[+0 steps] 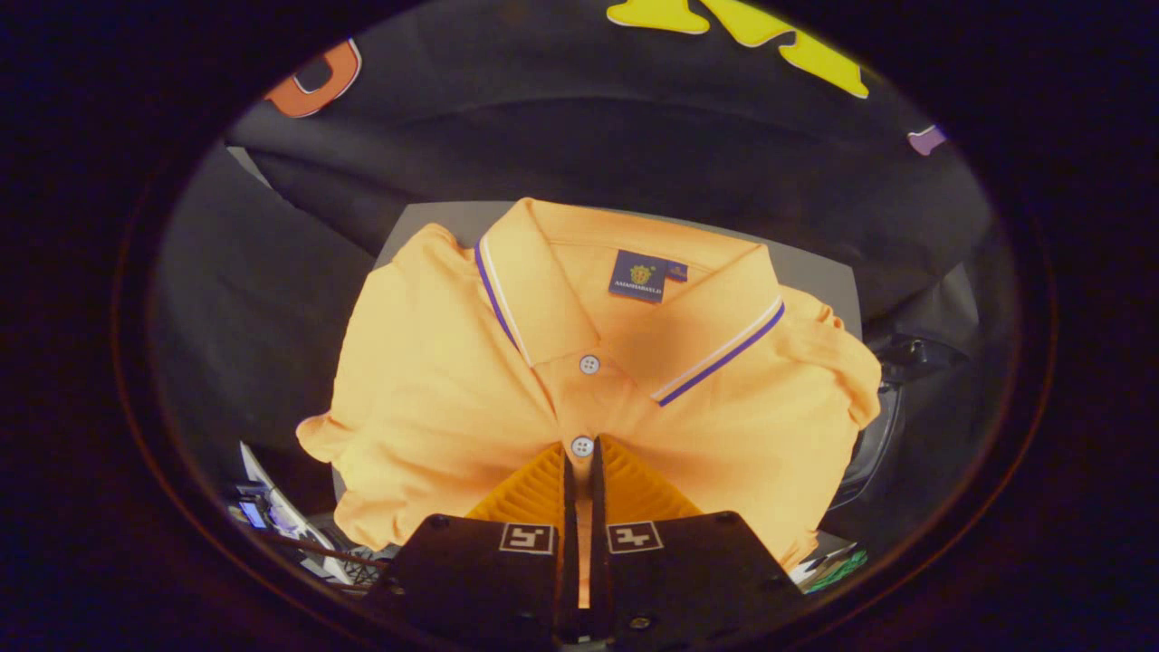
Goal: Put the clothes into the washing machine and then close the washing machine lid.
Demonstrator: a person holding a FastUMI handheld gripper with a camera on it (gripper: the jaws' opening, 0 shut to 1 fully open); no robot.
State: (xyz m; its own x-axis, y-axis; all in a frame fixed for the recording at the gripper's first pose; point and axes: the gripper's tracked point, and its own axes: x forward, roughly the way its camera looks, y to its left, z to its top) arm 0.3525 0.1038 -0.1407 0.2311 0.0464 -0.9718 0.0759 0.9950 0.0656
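Observation:
A folded orange polo shirt (453, 389) with a striped collar and white buttons lies ahead of my fingers on a grey surface (444, 217). My gripper (582, 462) is shut on the shirt's button placket, with a strip of orange cloth pinched between the two fingers just below the lower button. The shirt's front hem spreads past both fingers to either side.
Black cloth walls rise behind and to the left of the shirt. A dark curved object (883, 435) sits off the shirt's right side. Small items and cables (272, 516) lie low beside the left finger.

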